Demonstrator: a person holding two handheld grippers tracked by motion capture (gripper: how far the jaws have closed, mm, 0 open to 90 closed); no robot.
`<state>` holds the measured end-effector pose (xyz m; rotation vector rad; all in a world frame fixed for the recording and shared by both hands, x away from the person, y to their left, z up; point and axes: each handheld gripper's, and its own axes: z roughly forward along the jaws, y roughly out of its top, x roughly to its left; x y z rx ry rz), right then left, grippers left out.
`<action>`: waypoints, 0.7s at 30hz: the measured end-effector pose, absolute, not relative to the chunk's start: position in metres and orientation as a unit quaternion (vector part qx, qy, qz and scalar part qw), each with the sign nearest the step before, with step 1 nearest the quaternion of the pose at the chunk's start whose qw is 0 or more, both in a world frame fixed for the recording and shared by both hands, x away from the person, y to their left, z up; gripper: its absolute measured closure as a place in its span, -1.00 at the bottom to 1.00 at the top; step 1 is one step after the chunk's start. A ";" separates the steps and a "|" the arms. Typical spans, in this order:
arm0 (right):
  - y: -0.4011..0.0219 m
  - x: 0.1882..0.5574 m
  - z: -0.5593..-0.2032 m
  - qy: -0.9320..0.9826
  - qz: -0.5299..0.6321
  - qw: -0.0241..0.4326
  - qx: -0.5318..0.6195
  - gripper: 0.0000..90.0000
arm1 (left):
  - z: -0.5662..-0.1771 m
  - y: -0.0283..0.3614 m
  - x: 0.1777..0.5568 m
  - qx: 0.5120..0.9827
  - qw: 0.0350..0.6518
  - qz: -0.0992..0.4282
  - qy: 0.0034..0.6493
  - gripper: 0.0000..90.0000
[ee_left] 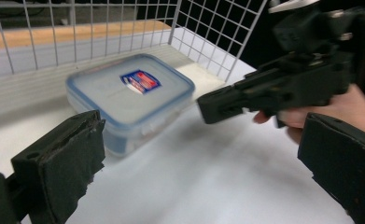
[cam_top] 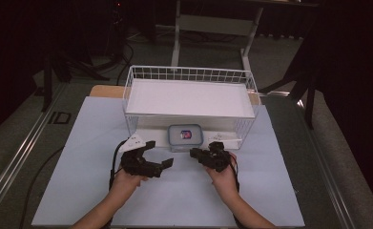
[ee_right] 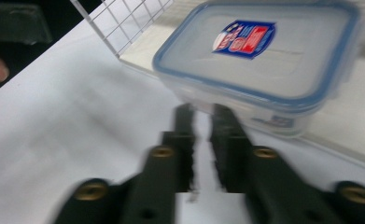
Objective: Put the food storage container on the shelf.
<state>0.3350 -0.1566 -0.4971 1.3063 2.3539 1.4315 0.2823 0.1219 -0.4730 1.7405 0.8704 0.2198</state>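
A clear plastic box with a blue-rimmed lid and a red-and-blue label (cam_top: 186,136) (ee_left: 129,95) (ee_right: 264,56) sits on the white table sheet, at the front of a white wire rack (cam_top: 189,74). My left gripper (cam_top: 159,153) (ee_left: 202,149) stands wide open with nothing between its jaws, just left of and nearer than the box. My right gripper (cam_top: 194,153) (ee_right: 203,119) is shut with only a thin slit between its pads, empty, its tips just short of the box's near side. In the left gripper view the right gripper (ee_left: 213,107) points at the box from the right.
The wire rack carries a flat white board (cam_top: 189,98) above the box, and its mesh walls (ee_left: 208,28) stand behind and beside the box. The white sheet (cam_top: 79,181) covers the table. Dark floor, cables and a desk frame lie beyond.
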 end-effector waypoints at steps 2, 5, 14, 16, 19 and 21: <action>-0.155 0.335 -0.499 0.772 0.468 0.044 0.428 1.00 | -0.474 0.123 0.279 0.738 0.555 0.086 0.374 -0.97; -0.145 0.338 -0.507 0.779 0.457 0.049 0.427 1.00 | -0.479 0.130 0.263 0.734 0.556 0.080 0.382 -0.96; -0.130 0.351 -0.517 0.774 0.456 0.050 0.436 1.00 | -0.505 0.145 0.246 0.737 0.544 0.106 0.387 -0.96; -0.126 0.354 -0.518 0.774 0.458 0.061 0.433 1.00 | -0.506 0.147 0.246 0.735 0.546 0.112 0.386 -0.96; -0.122 0.360 -0.520 0.769 0.461 0.062 0.439 1.00 | -0.506 0.149 0.246 0.729 0.551 0.115 0.390 -0.96; -0.120 0.364 -0.521 0.766 0.460 0.061 0.445 1.00 | -0.507 0.150 0.246 0.723 0.557 0.118 0.391 -0.96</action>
